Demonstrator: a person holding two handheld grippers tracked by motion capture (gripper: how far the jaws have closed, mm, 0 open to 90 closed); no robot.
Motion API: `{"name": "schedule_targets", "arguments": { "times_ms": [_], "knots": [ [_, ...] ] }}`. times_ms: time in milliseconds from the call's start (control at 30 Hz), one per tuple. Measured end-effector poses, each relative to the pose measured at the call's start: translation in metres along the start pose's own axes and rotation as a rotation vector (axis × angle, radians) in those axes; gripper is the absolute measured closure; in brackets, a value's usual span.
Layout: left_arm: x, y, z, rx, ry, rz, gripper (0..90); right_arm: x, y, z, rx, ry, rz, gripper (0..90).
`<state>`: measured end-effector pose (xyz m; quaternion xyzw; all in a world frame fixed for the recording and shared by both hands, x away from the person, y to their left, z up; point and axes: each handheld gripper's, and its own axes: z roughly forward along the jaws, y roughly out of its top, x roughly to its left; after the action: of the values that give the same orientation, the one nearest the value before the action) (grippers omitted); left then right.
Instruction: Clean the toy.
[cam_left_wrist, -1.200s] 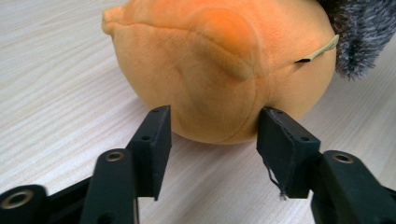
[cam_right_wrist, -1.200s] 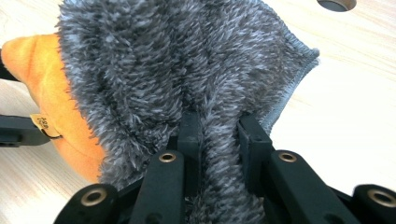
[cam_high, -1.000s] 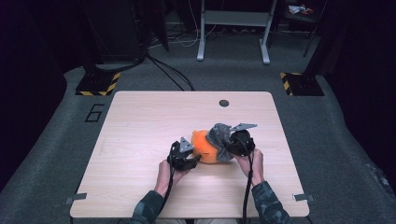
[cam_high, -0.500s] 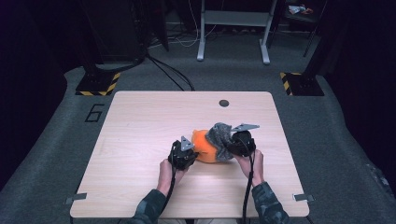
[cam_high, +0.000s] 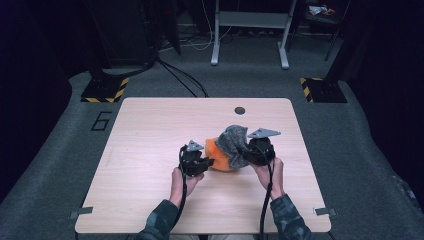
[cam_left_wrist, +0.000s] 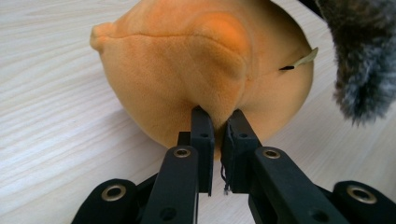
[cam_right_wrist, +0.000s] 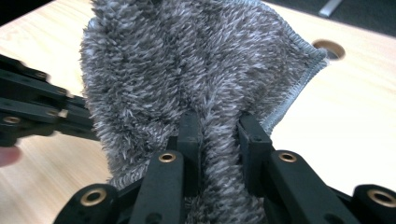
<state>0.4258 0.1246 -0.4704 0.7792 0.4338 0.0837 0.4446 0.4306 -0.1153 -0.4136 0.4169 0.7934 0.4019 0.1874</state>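
An orange plush toy lies near the middle of the wooden table. My left gripper is at its left side. In the left gripper view the jaws have just been closing and now pinch a fold of the orange plush between the left gripper's tips. A grey fuzzy cloth drapes over the toy's right side. My right gripper is shut on it. In the right gripper view the grey cloth bunches between the right gripper's jaws and hangs lifted.
A round cable hole sits in the tabletop at the back centre. The grey cloth's edge hangs at the right of the left gripper view. Beyond the table are a carpeted floor, cables and stand legs.
The right gripper has risen a little and drawn the grey cloth up over the toy. The left hand has stayed in place against the plush.
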Motion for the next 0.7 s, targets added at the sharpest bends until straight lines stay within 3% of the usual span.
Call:
{"name": "schedule_targets", "arguments": {
  "times_ms": [100,267,333,533,700],
  "knots": [
    [-0.001,0.001,0.001,-0.002,0.004,0.002,84.1,0.01,0.006,0.003,0.009,0.001,-0.039,74.2],
    [0.002,0.001,0.001,0.012,0.015,-0.002,83.9,0.024,0.007,0.023,0.042,-0.006,-0.093,74.2],
    [0.003,-0.001,0.001,0.004,0.013,-0.026,83.9,0.024,0.007,0.023,0.044,-0.001,-0.087,74.2],
    [0.003,-0.001,0.002,0.005,0.012,-0.016,83.6,0.02,0.004,0.022,0.046,-0.008,-0.063,74.2],
    [0.008,-0.003,0.002,0.005,0.009,-0.029,83.4,0.009,-0.001,0.021,0.054,-0.021,-0.056,74.1]
  ]
}}
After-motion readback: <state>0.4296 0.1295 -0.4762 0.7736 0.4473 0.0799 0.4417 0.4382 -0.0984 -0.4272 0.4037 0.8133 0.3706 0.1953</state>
